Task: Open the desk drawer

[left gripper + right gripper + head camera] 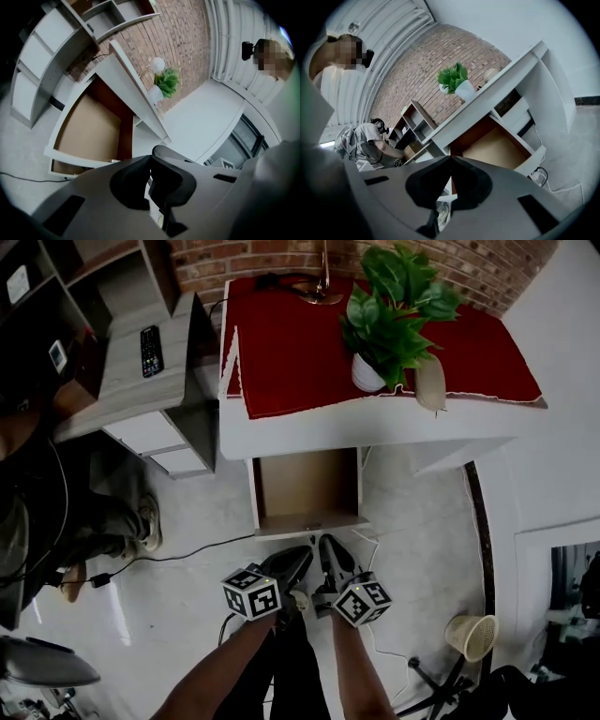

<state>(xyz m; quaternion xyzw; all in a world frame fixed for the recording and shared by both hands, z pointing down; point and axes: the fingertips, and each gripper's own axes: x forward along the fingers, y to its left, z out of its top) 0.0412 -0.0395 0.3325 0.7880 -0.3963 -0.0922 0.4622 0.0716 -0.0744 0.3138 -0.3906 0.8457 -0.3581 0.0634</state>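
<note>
We list, seen from above: a white tabletop (375,432) under a red cloth (291,352), bearing a potted plant (392,315) and a lamp base (322,294) near the brick wall. Its drawer (307,486) stands pulled out, brown bottom showing. Nearer us, the left tongs (298,559) and right tongs (328,547) are side by side, just short of the drawer front. At left, a shelf unit (131,390) carries a remote control (151,351). On the floor (422,540) lie a black cable (187,554) and a pale basket (472,634).

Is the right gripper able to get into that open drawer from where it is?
Probably yes. The drawer stands pulled out with its inside bare, and nothing lies between it and the right gripper, whose jaws are shut.
</note>
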